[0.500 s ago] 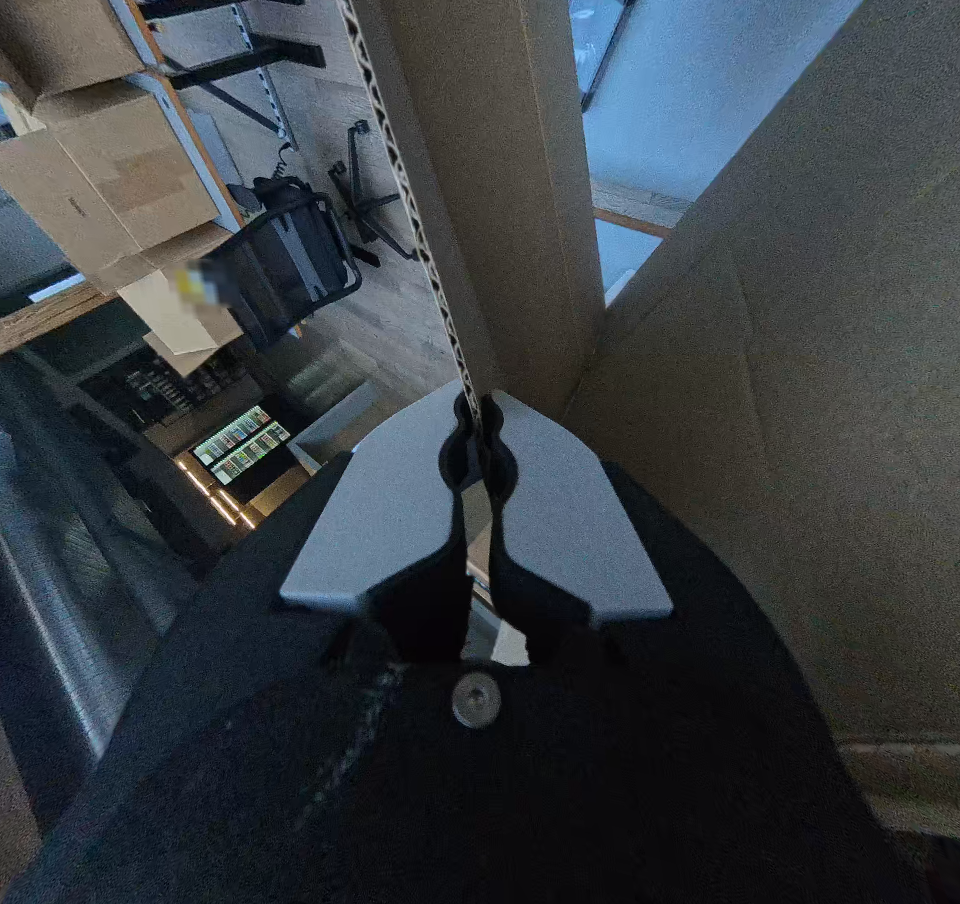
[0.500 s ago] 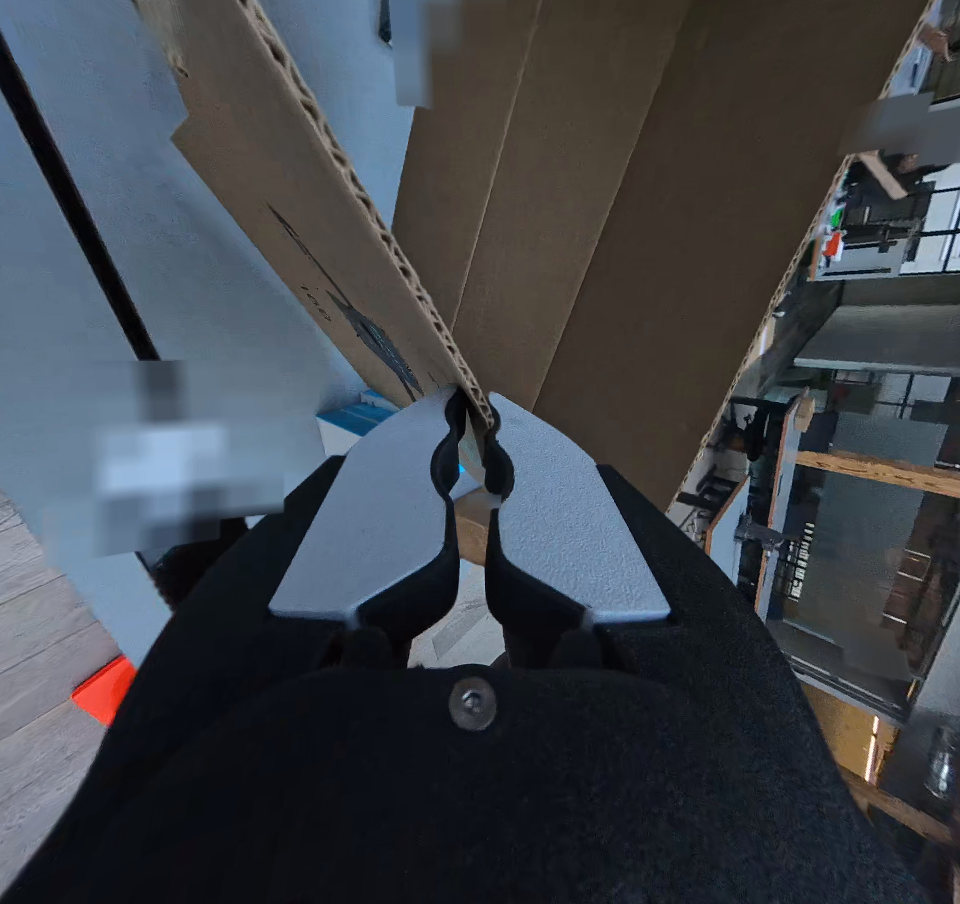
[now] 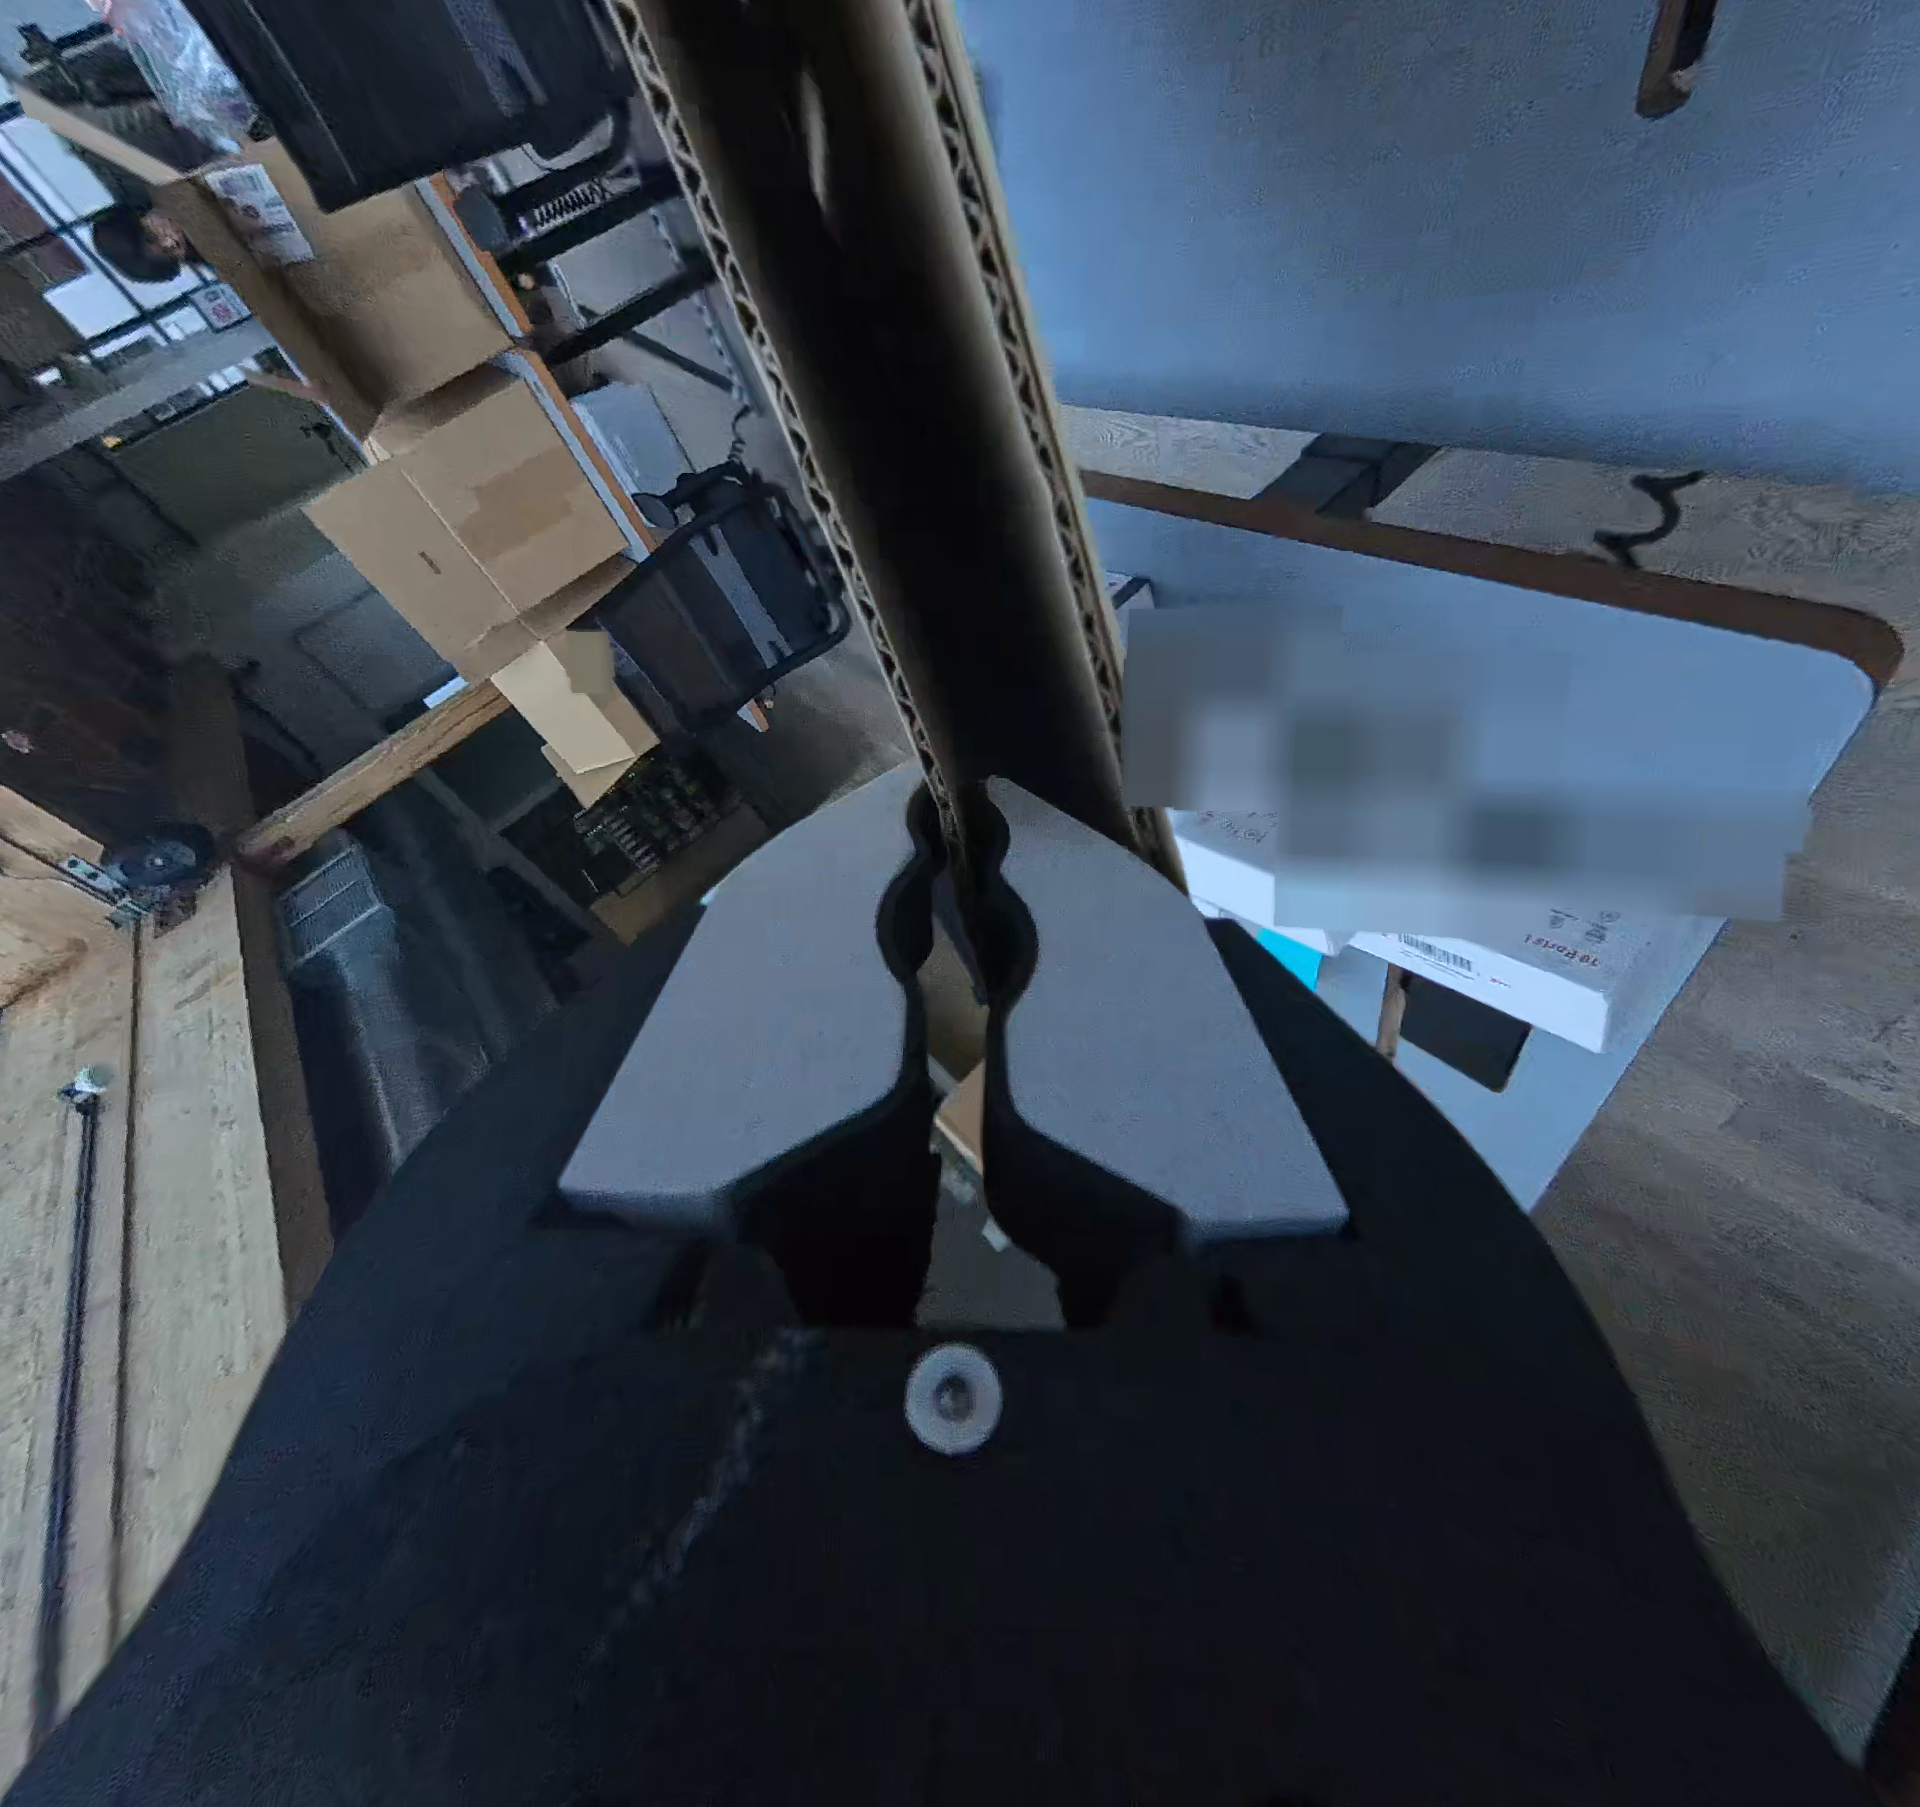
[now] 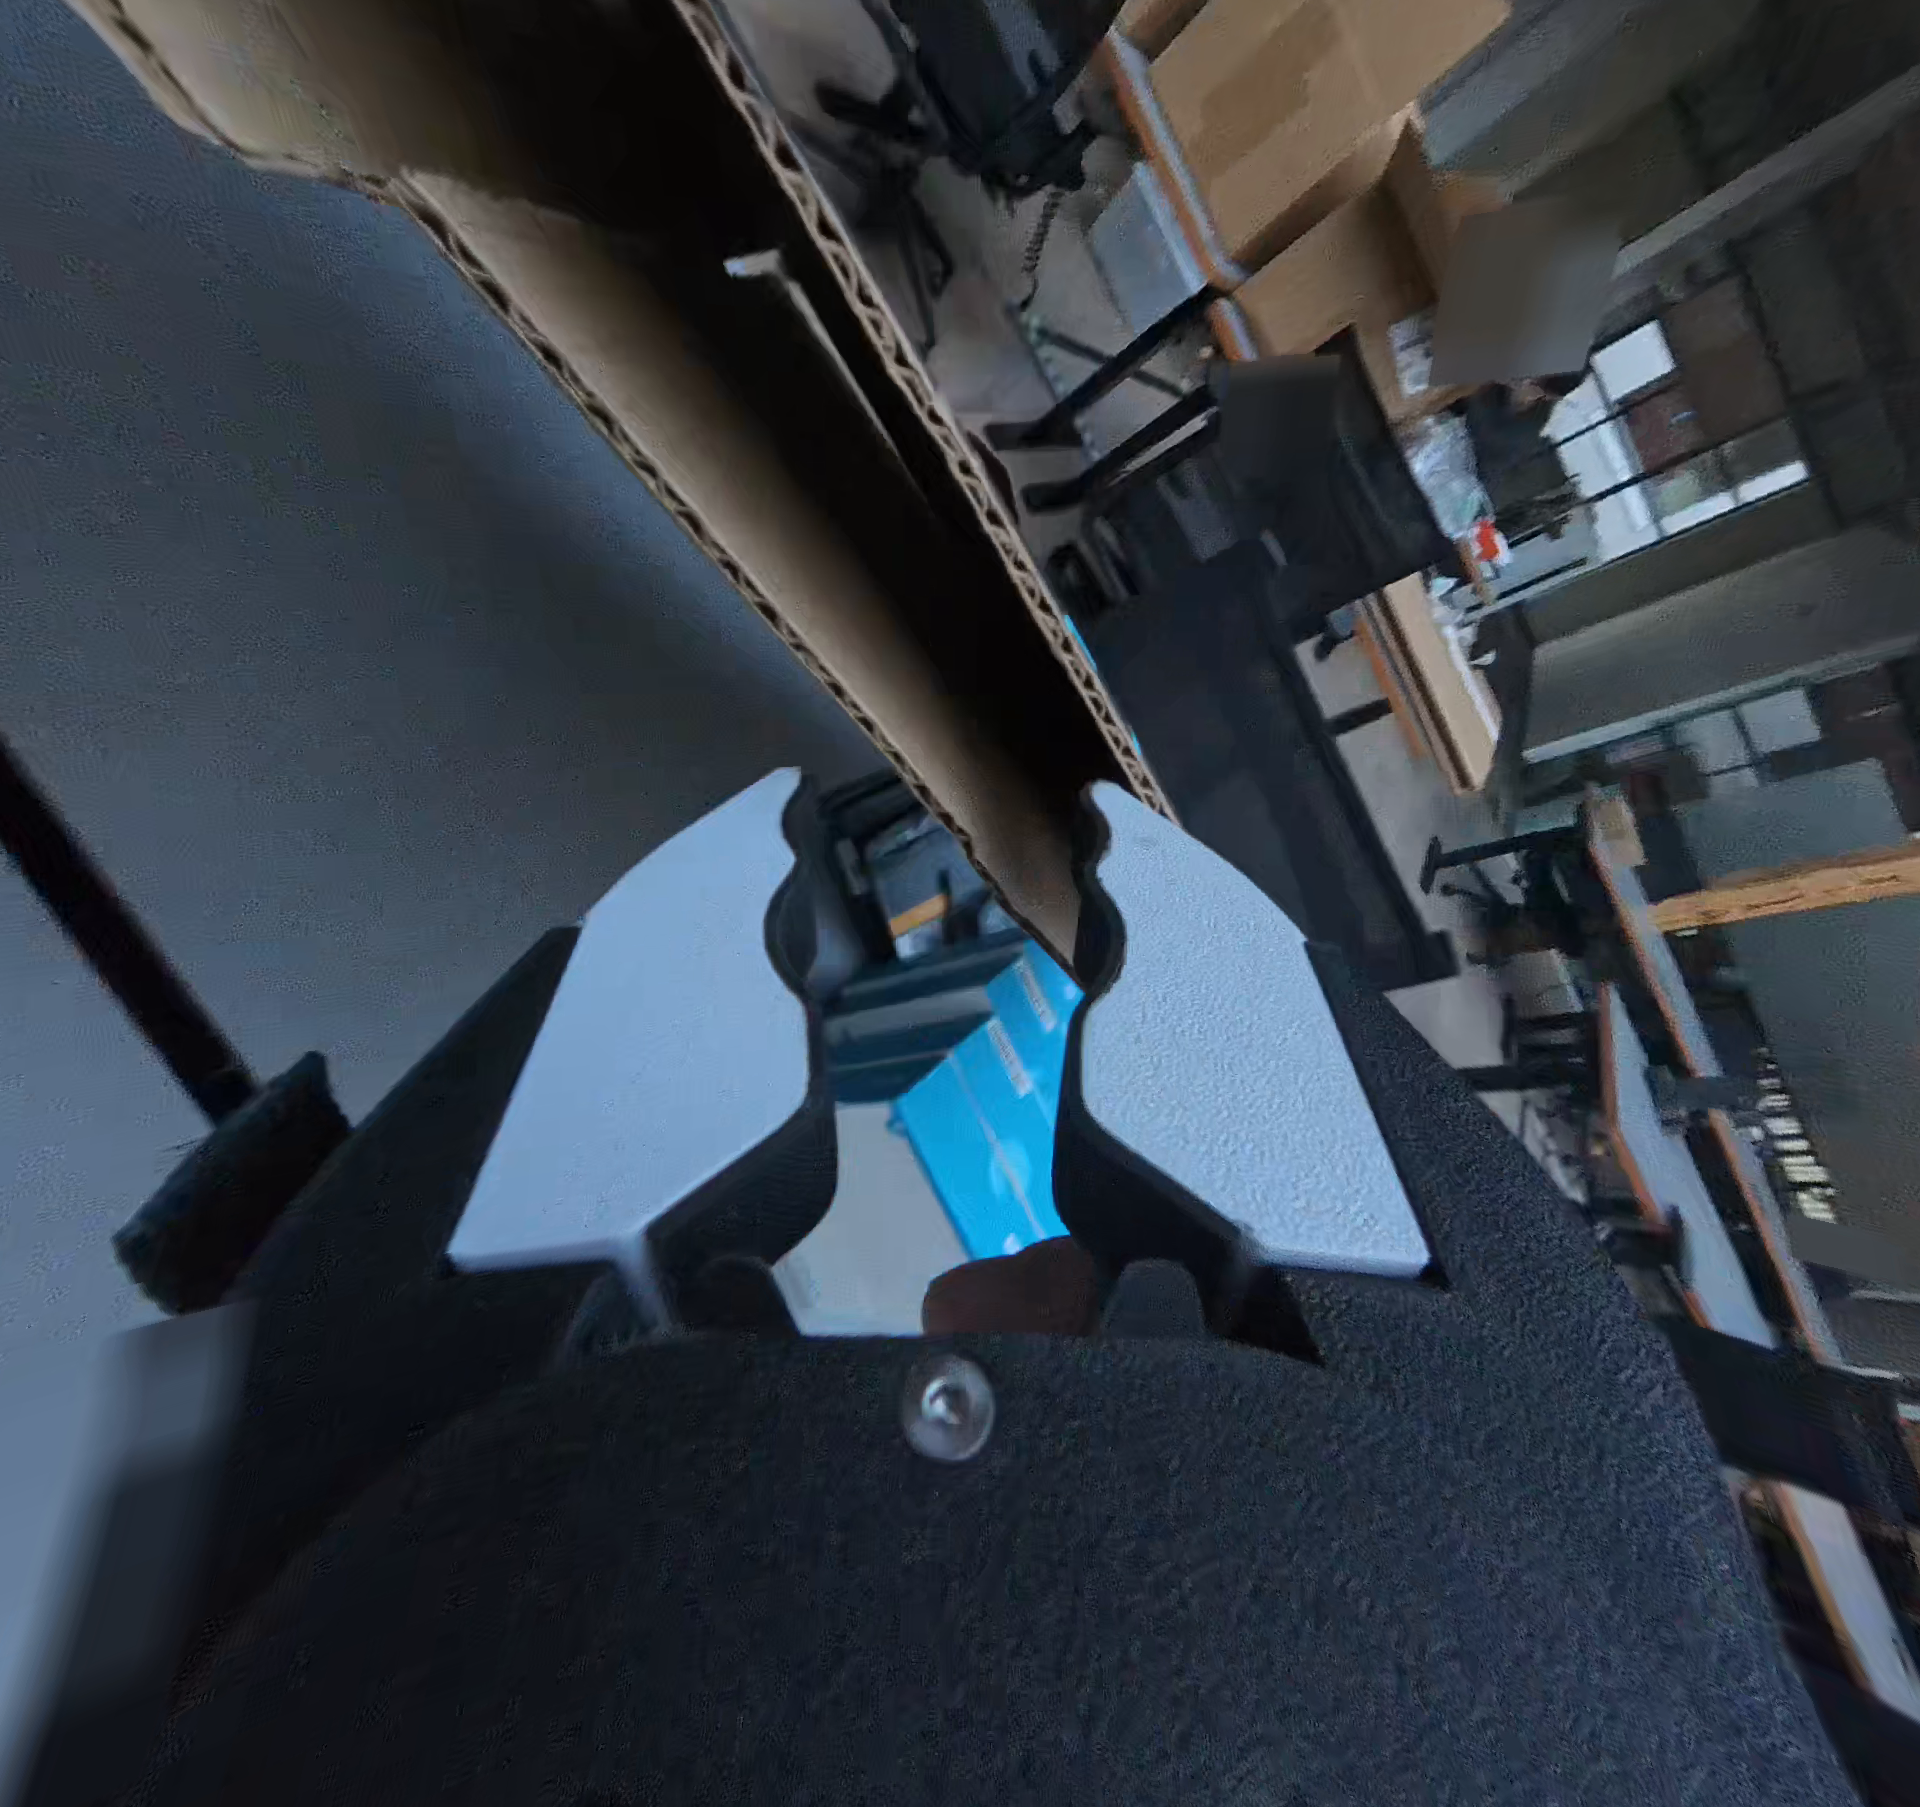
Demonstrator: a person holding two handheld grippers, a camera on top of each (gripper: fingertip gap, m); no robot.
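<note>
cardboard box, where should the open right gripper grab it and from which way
Probably the corrugated edge of the cardboard box, taken edge-on so one finger goes on each face. The thin wall runs straight out from the right gripper, whose jaws are apart with the edge against one finger. The left gripper already pinches an edge that way.

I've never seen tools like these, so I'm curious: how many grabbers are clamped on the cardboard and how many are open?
Shut on the cardboard: 1, the left gripper, pinching the edge of the corrugated cardboard.
Open: 1, the right gripper, with the cardboard against one finger only.
Total: 2 grippers.
</note>
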